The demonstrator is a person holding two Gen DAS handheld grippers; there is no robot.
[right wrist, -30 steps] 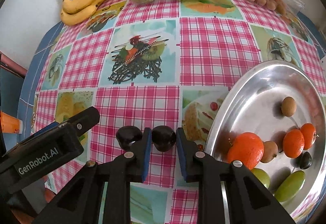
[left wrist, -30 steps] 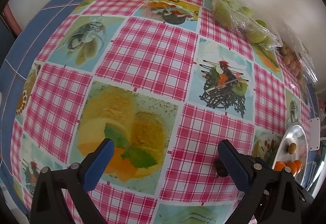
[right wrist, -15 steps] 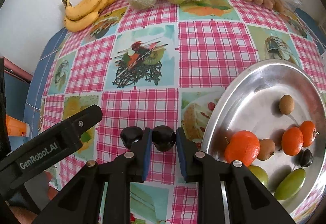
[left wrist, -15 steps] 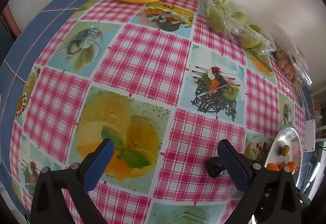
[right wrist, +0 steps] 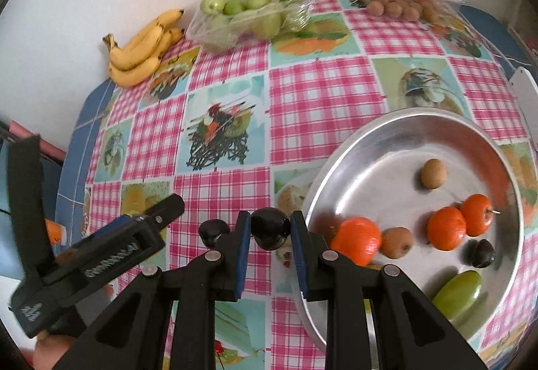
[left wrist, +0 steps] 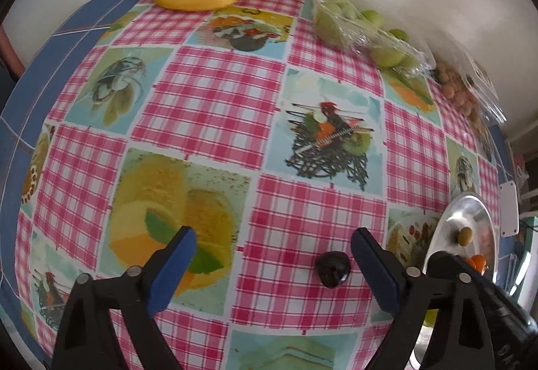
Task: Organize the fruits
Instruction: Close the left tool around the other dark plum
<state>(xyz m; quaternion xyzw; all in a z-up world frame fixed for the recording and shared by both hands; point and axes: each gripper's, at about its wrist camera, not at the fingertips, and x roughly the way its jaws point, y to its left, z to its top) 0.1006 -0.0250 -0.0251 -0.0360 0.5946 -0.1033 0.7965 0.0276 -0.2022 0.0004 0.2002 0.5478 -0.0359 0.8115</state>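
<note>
1. Right gripper point(right wrist: 270, 244): blue-padded fingers point(right wrist: 242, 242) clamped on a dark plum point(right wrist: 270, 232), held just off the near-left rim of the metal tray point(right wrist: 339, 161).
2. Left gripper point(left wrist: 274, 264): fingers point(left wrist: 175, 264) set wide and just now narrowing a little, pressing on nothing. A second dark plum point(left wrist: 333, 273) lies on the tablecloth point(left wrist: 208, 101) between them, close to the right-hand finger; contact cannot be told.
3. In the right wrist view this second plum point(right wrist: 213, 232) sits just left of the right gripper's left finger, on a pink check square.
4. White lettering on the left gripper's black body point(right wrist: 111, 255); blurred, not legible.
5. Tray, near the tablecloth's right edge, holds one large orange point(right wrist: 356, 239), two smaller orange fruits point(right wrist: 447, 227), two brown round fruits point(right wrist: 433, 173), a small dark plum point(right wrist: 482, 252) and a long green fruit point(right wrist: 457, 291).
6. Far edge, by the wall: bananas point(right wrist: 141, 50) at the far-left corner; green fruits in a clear wrapped pack point(right wrist: 248, 17) at the middle; small brown fruits in a clear box point(right wrist: 400, 0) towards the far-right corner. Its lid has a printed label, unreadable.
7. A bit of a hand point(right wrist: 50, 351) shows at the lower left, under the left gripper's body.
</note>
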